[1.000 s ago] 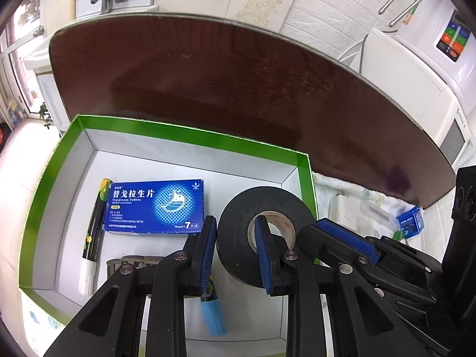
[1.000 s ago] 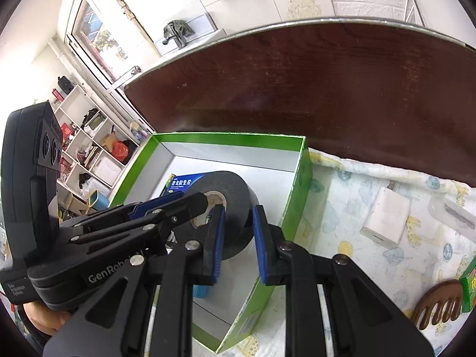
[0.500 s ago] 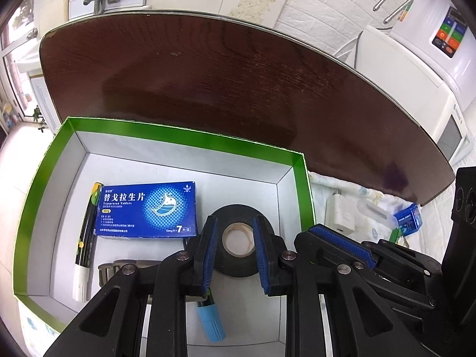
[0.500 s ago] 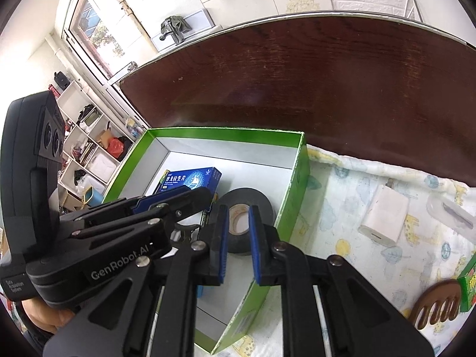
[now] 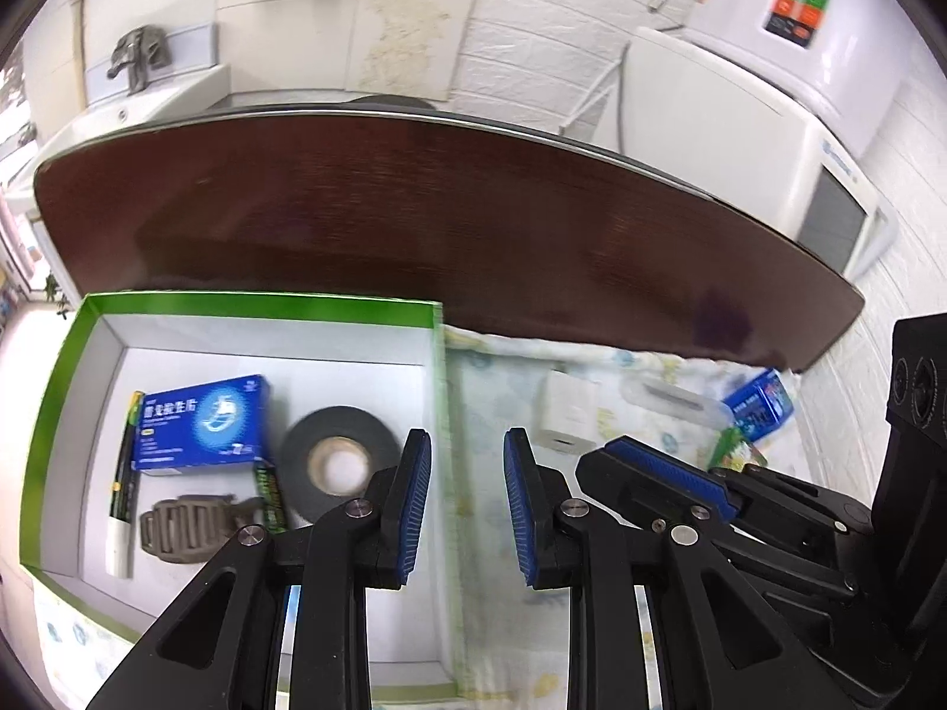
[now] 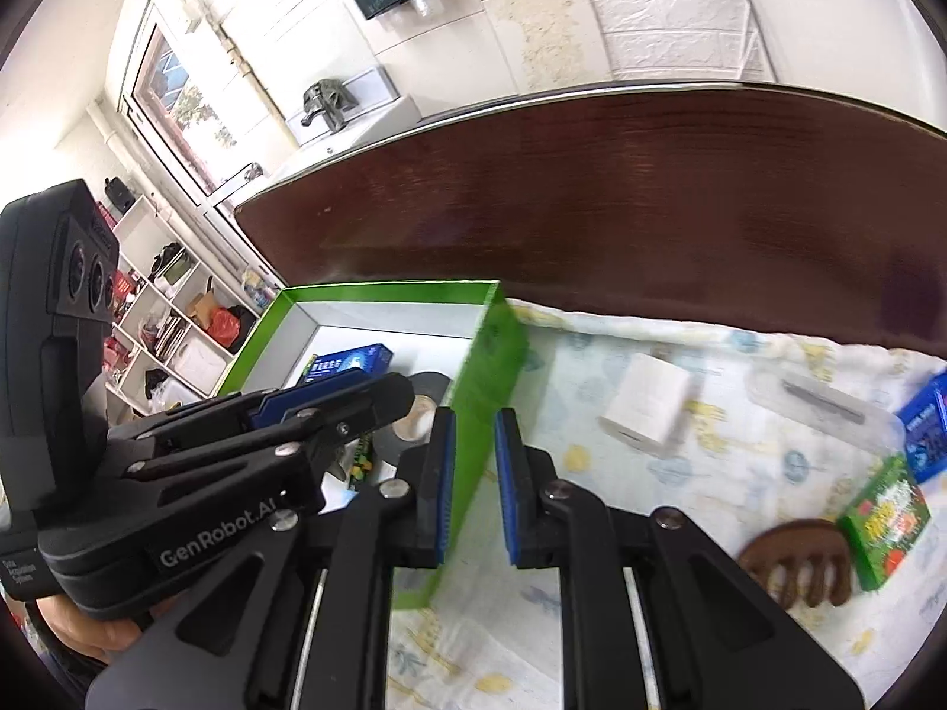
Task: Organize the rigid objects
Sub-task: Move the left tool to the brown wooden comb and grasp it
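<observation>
The black tape roll [image 5: 338,457] lies flat in the green-rimmed box [image 5: 260,303], beside a blue medicine box [image 5: 201,421], a pen [image 5: 125,473] and a grey-brown comb-like piece [image 5: 183,528]. My left gripper [image 5: 467,503] is open and empty, above the box's right wall. My right gripper [image 6: 473,485] is open and empty, over the same green wall [image 6: 479,414]. A white charger [image 6: 645,408], a clear case [image 6: 823,399], a green packet [image 6: 885,518], a blue packet [image 6: 926,432] and a brown wooden comb [image 6: 793,562] lie on the cloth to the right.
A patterned cloth [image 6: 710,473] covers the near part of the dark brown table [image 5: 444,213]. White appliances [image 5: 769,136] stand behind the table at right. Shelves [image 6: 166,319] are off to the left.
The left gripper has let go of the tape roll, which now lies flat in the box. Both grippers have risen and swung right, and the right jaws have opened a little.
</observation>
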